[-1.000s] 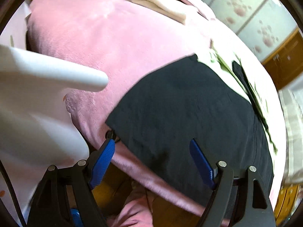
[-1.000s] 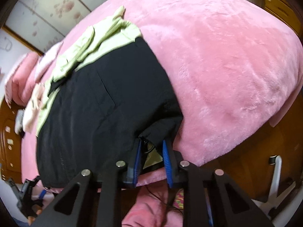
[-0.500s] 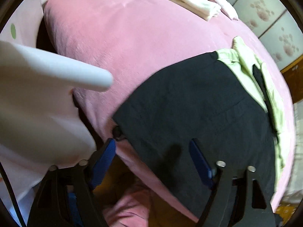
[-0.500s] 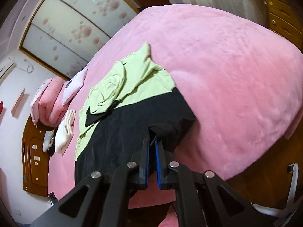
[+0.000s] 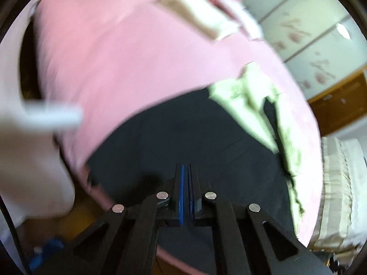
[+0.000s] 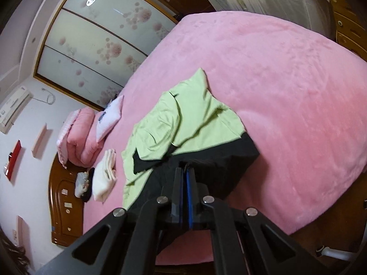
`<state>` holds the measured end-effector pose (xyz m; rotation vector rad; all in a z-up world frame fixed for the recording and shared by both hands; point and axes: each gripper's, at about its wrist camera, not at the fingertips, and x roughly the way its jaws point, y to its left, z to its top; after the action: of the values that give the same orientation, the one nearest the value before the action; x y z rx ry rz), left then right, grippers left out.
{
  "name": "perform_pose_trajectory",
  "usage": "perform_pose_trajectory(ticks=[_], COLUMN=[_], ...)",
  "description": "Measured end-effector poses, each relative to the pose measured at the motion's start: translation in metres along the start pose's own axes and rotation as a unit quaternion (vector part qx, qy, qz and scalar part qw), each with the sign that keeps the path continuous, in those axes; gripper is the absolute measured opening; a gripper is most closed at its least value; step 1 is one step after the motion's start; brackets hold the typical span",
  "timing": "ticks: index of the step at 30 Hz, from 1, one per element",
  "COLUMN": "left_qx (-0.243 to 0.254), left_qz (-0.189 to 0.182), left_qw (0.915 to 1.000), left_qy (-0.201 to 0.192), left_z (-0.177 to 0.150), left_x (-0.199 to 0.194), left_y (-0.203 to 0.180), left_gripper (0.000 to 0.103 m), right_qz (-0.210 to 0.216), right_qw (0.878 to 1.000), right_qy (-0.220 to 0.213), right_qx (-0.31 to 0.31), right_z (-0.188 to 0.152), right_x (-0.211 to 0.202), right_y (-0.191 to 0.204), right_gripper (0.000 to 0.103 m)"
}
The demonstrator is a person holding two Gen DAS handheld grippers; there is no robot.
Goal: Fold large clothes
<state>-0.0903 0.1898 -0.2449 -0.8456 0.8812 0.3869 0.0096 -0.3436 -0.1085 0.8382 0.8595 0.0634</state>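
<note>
Both claws, left claw (image 5: 186, 171) and right claw (image 6: 185, 170), pinch the black-and-green garment's (image 6: 183, 126) near hem (first fold barely begun) on the pink bed (image 6: 286, 91).

One bed (image 6: 286, 91) under a pink cover. One black-and-green garment (image 6: 183, 126) on it. One folded cream towel (image 6: 104, 178), one rolled pink quilt (image 6: 78, 137), one white pillow (image 6: 110, 116). Two grippers, the left gripper (image 5: 186, 167) and right gripper (image 6: 184, 170). One air conditioner (image 6: 13, 107) on the wall.

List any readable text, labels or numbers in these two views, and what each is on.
None can be read.
Dark print on the white pillow: too small and blurred.
Air conditioner on the wall: no legible marking.
Black and green garment: no visible print.
</note>
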Motion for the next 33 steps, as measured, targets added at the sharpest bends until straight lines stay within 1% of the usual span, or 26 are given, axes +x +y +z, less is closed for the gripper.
perform_pose_trajectory(ticks=[4,6,7,8,10,11,12,14,15,16,17,18,19,20,22,24,25,26,28,29,32,33], left_qx=[-0.021,-0.032,-0.034,-0.033,-0.026,-0.029,-0.035,-0.077,-0.098,-0.120,-0.135,-0.139,-0.143,-0.145,-0.165,-0.189,-0.205,-0.214,-0.201,-0.199,-0.201,-0.207], left_qz=[-0.044,-0.057,-0.061,-0.056,-0.036,-0.022,-0.018,-0.006,-0.003,0.003,0.010,0.016,0.028,0.036,0.047,0.047,0.042,0.036,0.049,0.044,0.039,0.035], left_qw=[0.9980,0.9970,0.9971,0.9977,0.9989,0.9984,0.9973,0.9908,0.9870,0.9822,0.9783,0.9763,0.9739,0.9718,0.9659,0.9604,0.9563,0.9533,0.9554,0.9567,0.9557,0.9536], left_qy=[-0.041,-0.041,-0.031,-0.020,0.016,0.043,0.062,0.111,0.127,0.144,0.157,0.165,0.174,0.182,0.194,0.199,0.205,0.210,0.211,0.208,0.211,0.216], left_z=[0.042,0.060,0.068,0.072,0.077,0.075,0.073,0.061,0.055,0.047,0.039,0.032,0.025,0.020,0.009,0.002,-0.002,-0.004,-0.007,-0.009,-0.014,-0.015], left_x=[-0.018,-0.019,-0.017,-0.016,-0.011,-0.007,-0.005,0.000,0.004,0.007,0.010,0.013,0.014,0.016,0.018,0.019,0.022,0.022,0.020,0.019,0.022,0.024], left_y=[-0.027,-0.036,-0.042,-0.044,-0.045,-0.044,-0.039,-0.021,-0.014,-0.005,0.004,0.009,0.015,0.019,0.031,0.042,0.047,0.051,0.049,0.049,0.048,0.047], left_gripper=[0.001,0.001,0.001,0.001,0.002,0.005,0.007,0.023,0.026,0.035,0.043,0.048,0.058,0.073,0.086,0.088,0.093,0.094,0.094,0.095,0.095,0.095], right_qz=[0.011,0.008,0.009,0.013,0.017,0.019,0.021,0.024,0.028,0.033,0.035,0.038,0.039,0.040,0.039,0.036,0.037,0.039,0.044,0.046,0.048,0.049], right_qw=[1.000,1.000,1.000,1.000,1.000,1.000,1.000,1.000,1.000,0.999,0.999,0.999,0.999,0.999,0.999,0.999,0.999,0.999,0.999,0.999,0.998,0.998], right_qy=[0.001,0.003,0.005,0.007,0.007,0.004,0.000,-0.003,-0.005,-0.009,-0.011,-0.013,-0.014,-0.015,-0.015,-0.014,-0.013,-0.012,-0.010,-0.010,-0.006,-0.004], right_qx=[0.012,0.011,0.012,0.013,0.010,0.006,0.000,0.000,0.003,0.006,0.007,0.005,0.002,0.000,-0.008,-0.015,-0.017,-0.018,-0.021,-0.023,-0.032,-0.032], right_z=[0.018,0.026,0.031,0.035,0.041,0.042,0.045,0.048,0.050,0.052,0.053,0.054,0.056,0.056,0.058,0.059,0.058,0.058,0.058,0.057,0.056,0.056], right_x=[0.009,0.015,0.019,0.023,0.027,0.028,0.029,0.029,0.029,0.028,0.027,0.026,0.024,0.023,0.021,0.021,0.020,0.020,0.019,0.018,0.018,0.019], right_y=[0.008,0.014,0.017,0.021,0.028,0.031,0.037,0.042,0.044,0.047,0.049,0.051,0.054,0.056,0.060,0.064,0.066,0.066,0.069,0.070,0.071,0.072], right_gripper=[0.002,0.002,0.002,0.002,0.002,0.002,0.002,0.002,0.002,0.002,0.002,0.002,0.002,0.002,0.002,0.002,0.002,0.002,0.002,0.002,0.002,0.002])
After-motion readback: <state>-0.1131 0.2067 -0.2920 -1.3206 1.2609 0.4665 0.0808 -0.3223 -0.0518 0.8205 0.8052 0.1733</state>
